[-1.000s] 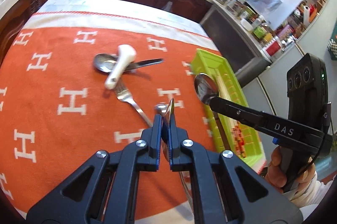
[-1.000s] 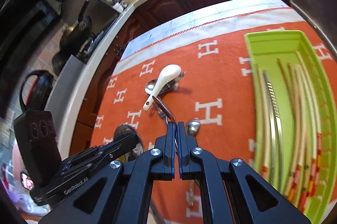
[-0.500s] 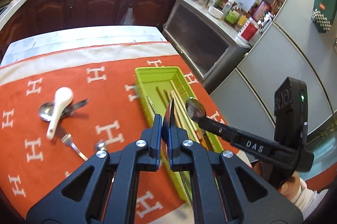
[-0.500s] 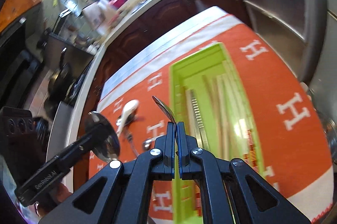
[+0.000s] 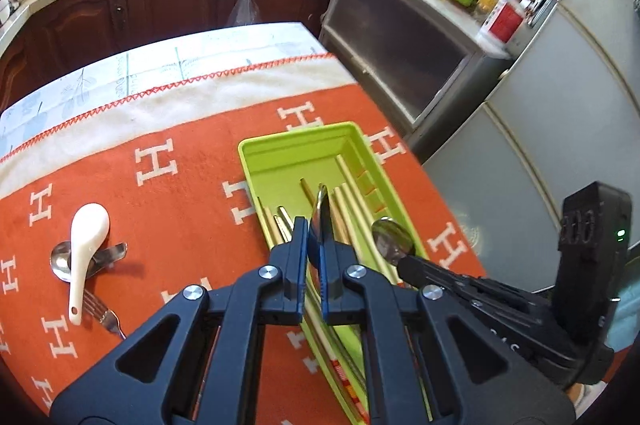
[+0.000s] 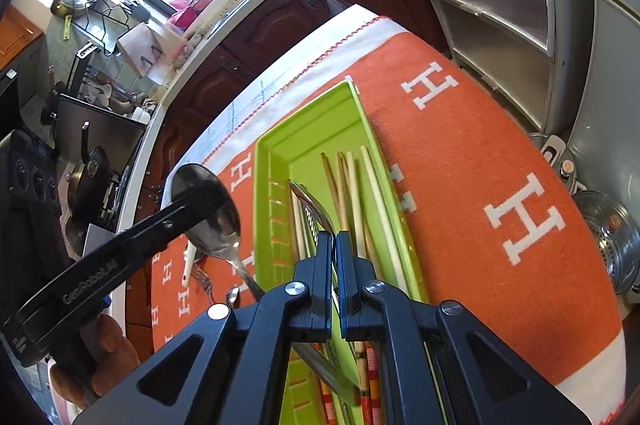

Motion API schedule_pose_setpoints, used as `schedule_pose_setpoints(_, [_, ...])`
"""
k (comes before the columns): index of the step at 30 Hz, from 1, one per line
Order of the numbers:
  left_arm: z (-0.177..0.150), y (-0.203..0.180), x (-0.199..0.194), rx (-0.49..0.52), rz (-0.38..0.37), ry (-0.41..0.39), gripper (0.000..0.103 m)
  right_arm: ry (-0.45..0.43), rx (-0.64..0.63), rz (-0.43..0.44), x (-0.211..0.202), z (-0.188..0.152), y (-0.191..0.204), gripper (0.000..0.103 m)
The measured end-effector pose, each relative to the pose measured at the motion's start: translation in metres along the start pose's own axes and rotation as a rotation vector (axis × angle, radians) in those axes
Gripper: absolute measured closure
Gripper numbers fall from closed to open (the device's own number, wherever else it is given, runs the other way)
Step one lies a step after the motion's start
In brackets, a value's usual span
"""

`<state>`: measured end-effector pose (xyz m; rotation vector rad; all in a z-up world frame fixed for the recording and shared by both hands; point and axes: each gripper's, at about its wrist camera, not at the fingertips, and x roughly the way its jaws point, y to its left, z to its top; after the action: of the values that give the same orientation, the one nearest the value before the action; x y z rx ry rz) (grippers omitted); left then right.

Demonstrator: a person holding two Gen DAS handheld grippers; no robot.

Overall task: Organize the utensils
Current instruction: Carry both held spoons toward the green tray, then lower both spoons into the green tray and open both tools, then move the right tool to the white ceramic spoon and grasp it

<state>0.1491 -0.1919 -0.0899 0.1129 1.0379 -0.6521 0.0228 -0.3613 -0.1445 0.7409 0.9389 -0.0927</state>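
1. Both grippers have travelled from the loose cutlery to above the green tray.
2. Your left gripper and right gripper each clamp a steel spoon.
3. Spoons are rigid, light and slippery; grip mid-handle.

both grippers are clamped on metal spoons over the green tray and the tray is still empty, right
Not quite: the green tray is not empty. Both wrist views show chopsticks already lying lengthwise in it. The rest holds: the left gripper is shut on a metal spoon, the right gripper on another spoon, both above the tray.
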Motion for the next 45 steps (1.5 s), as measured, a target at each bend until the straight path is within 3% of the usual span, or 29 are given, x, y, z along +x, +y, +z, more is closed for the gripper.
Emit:
schedule_pose_setpoints(5, [-0.002,-0.001,0.02,0.008,0.047,0.037,0.1,0.012,0.026,-0.026,0.033,0.01,0.002,0.096])
schedule_pose_setpoints(8, [-0.005,0.001,0.021,0.005,0.056,0.042,0.1,0.005,0.025,-0.031,0.042,0.015,0.002,0.09])
schedule_pose_setpoints(12, [-0.014,0.0,0.015,0.004,0.062,0.047,0.1,-0.008,0.003,-0.039,0.049,0.018,0.002,0.088])
schedule_pose_setpoints(26, [-0.065,0.005,-0.021,-0.012,0.075,0.084,0.098,0.006,-0.041,-0.072,0.034,-0.009,0.012,0.086])
schedule_pose_setpoints(28, [-0.076,0.009,-0.026,-0.016,0.078,0.09,0.094,0.011,-0.046,-0.072,0.032,-0.013,0.013,0.084])
schedule_pose_setpoints(30, [-0.086,0.014,-0.031,-0.021,0.093,0.089,0.071,0.017,-0.052,-0.073,0.031,-0.018,0.014,0.083])
schedule_pose_setpoints(32, [-0.096,0.02,-0.036,-0.031,0.111,0.075,0.061,0.026,-0.061,-0.073,0.031,-0.024,0.016,0.083])
schedule_pose_setpoints(41, [-0.12,0.057,-0.061,-0.092,0.176,0.055,0.061,0.061,-0.126,-0.056,0.033,-0.036,0.039,0.083])
schedule_pose_setpoints(45, [-0.125,0.084,-0.074,-0.135,0.214,0.045,0.061,0.071,-0.18,-0.042,0.032,-0.04,0.061,0.077])
